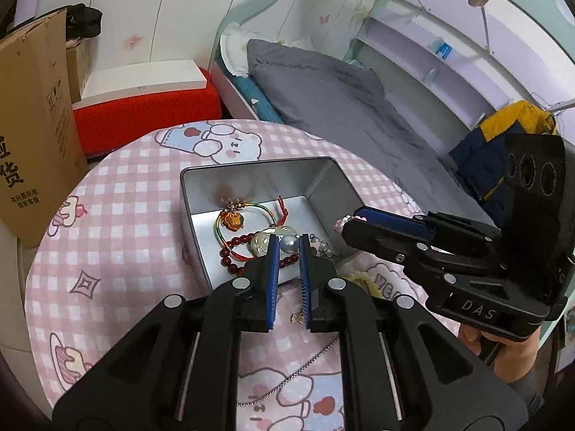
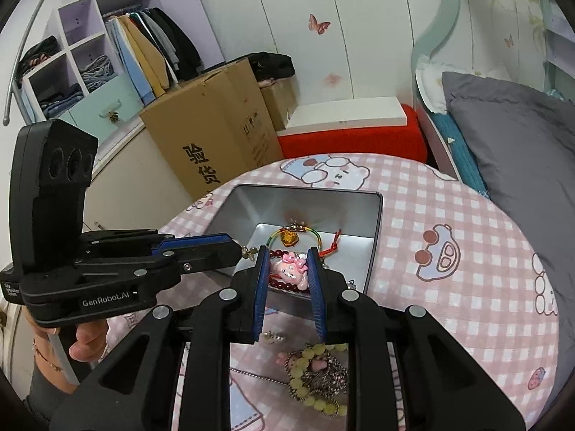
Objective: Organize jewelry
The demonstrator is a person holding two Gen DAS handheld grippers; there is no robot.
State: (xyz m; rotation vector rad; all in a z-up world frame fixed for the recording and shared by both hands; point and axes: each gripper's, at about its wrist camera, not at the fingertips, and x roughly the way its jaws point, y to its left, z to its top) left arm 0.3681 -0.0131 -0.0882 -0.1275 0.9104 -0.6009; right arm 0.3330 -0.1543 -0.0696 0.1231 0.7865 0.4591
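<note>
Both wrist views look closely down at 1 shared tin (image 1: 251,179) from opposite sides.

The tin (image 2: 373,237) is brushed, matt metal. The tablecloth (image 1: 118,194) looks smooth and printed. The pink charm (image 2: 289,272) is glossy, as are the red beads (image 1: 237,242). The box (image 2: 215,129) is matt cardboard; the chain (image 1: 287,377) is shiny metal.

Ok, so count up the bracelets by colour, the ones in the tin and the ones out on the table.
Rainbow cord bracelet with gold charm, in the silver metal tin: 1
Dark red bead bracelet, in the tin: 1
Yellow-green bead bracelet, on the pink checked tablecloth: 1
Total: 3
</note>
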